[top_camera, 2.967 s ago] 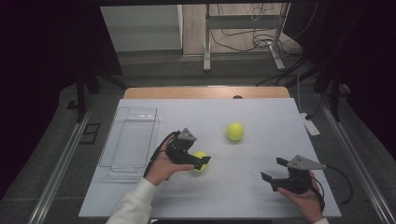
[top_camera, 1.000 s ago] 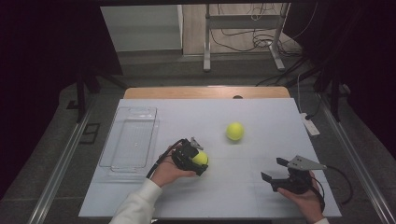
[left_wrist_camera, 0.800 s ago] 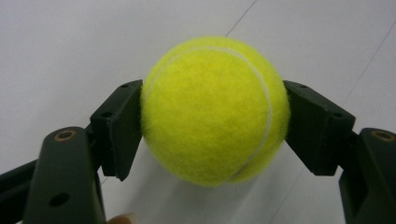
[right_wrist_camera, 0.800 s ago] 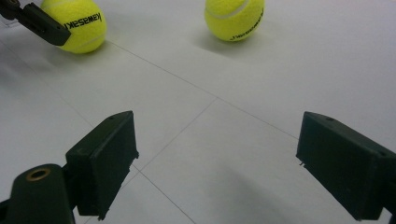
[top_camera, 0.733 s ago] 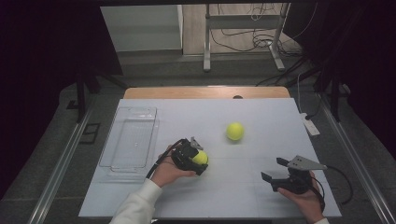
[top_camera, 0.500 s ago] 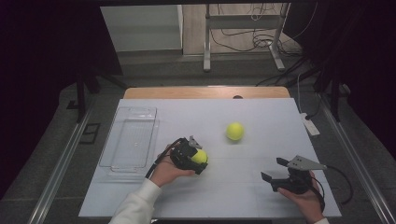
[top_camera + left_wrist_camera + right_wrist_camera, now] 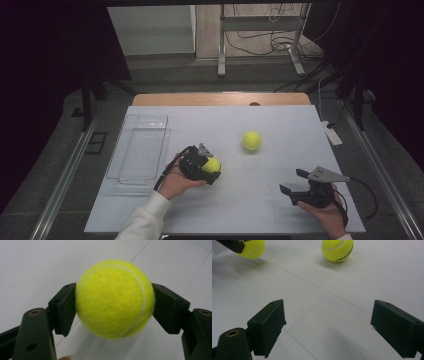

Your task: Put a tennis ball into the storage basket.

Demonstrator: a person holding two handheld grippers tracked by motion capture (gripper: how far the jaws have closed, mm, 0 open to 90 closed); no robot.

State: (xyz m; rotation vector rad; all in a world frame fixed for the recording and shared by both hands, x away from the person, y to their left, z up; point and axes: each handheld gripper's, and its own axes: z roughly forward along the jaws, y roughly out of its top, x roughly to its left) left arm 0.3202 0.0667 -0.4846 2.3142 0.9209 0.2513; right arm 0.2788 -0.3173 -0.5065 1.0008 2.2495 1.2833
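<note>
Two jaws of the left gripper [image 7: 209, 169] clamp one tennis ball [image 7: 115, 298] for carrying toward the clear tray [image 7: 137, 150], while the right gripper [image 7: 295, 182] rests, jaws apart, on the desk [image 7: 240, 210].

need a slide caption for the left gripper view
Left tool clamped on a yellow tennis ball, held just above the white table.

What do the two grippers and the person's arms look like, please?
Both grippers are black. The left gripper and the right gripper each carry a grey three-cornered plate on top and trail a black cable. Their jaws end in blocky, flat-faced black pads, with brass-coloured rivets at the pivots. The left arm wears a white sleeve.
</note>
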